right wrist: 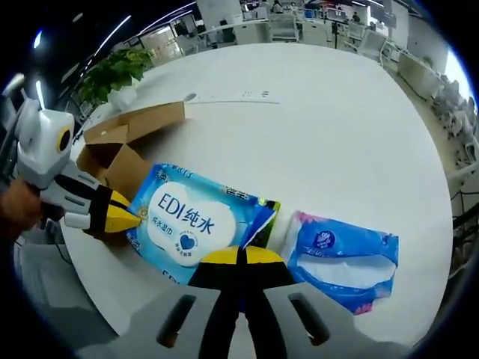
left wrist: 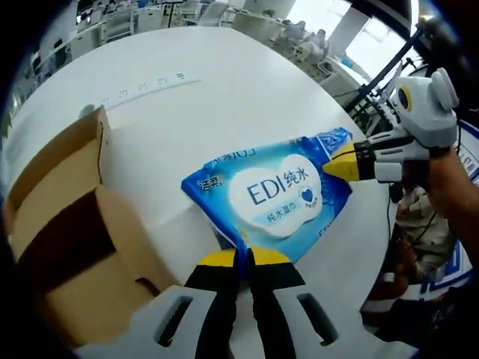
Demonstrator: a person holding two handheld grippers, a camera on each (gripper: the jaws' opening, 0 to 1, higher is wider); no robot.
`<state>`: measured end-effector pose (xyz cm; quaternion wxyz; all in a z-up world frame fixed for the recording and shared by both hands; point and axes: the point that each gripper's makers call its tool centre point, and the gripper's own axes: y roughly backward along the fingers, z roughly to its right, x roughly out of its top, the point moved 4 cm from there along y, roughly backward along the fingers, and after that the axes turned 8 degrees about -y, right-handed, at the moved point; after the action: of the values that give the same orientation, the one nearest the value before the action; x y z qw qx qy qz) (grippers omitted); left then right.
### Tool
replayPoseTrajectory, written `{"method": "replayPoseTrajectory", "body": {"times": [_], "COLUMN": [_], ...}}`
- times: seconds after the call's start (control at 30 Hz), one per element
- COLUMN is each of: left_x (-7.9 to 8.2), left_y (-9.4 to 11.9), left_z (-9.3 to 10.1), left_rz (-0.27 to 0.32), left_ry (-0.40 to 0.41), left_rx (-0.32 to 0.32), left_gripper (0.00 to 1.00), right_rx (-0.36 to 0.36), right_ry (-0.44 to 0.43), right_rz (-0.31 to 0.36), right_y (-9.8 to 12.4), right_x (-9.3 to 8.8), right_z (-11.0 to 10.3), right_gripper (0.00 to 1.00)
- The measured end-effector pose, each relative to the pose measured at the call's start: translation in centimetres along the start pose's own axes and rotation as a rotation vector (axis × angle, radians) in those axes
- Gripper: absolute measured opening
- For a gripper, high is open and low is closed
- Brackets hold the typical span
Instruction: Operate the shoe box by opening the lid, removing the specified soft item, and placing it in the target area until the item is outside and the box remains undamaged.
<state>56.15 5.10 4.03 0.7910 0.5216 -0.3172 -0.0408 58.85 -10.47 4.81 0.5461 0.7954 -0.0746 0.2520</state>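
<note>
1. While the shoe box [left wrist: 67, 239] stands open on the white table [left wrist: 224, 97], the blue wet-wipes pack [left wrist: 273, 196] hangs outside it, stretched between the two tools.
2. Left tool [left wrist: 243, 258]: its jaws are pinched narrow on the near edge of the wet-wipes pack, holding it.
3. Right tool [right wrist: 241, 256]: its jaws are likewise closed tight on the opposite end seam of the pack, close beside a second, lighter blue tissue pack [right wrist: 346, 258] lying flat on the table.
4. In the right gripper view the pack sits just in front of the cardboard box, near its open flap, and seems lifted a little rather than lying flat; I cannot tell whether it touches the table.
5. Handling, as a judgement: the pack looks soft and pliable, with a slick plastic film that could slide out of a shallow pinch. It probably has some weight from moist contents, so it may sag in the middle.
6. Best hold is likely the flat crimped end seams, where both tools bite now, rather than the bulging centre label.
7. Setting it down beside the other pack appears the remaining step.
</note>
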Motion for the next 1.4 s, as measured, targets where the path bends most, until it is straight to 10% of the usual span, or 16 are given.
{"method": "replayPoseTrajectory", "body": {"times": [0.93, 1.4], "left_x": [-0.3, -0.2], "left_y": [-1.9, -1.9], "left_z": [-0.6, -0.4], "left_rz": [-0.026, -0.007], "left_ry": [0.012, -0.065], "left_rx": [0.007, 0.042], "left_gripper": [0.04, 0.26], "right_rx": [0.003, 0.007], "right_ry": [-0.004, 0.007], "right_rz": [0.001, 0.048], "right_y": [-2.2, -1.6], "right_x": [-0.2, 0.2], "right_z": [1.6, 1.4], "right_gripper": [0.0, 0.14]}}
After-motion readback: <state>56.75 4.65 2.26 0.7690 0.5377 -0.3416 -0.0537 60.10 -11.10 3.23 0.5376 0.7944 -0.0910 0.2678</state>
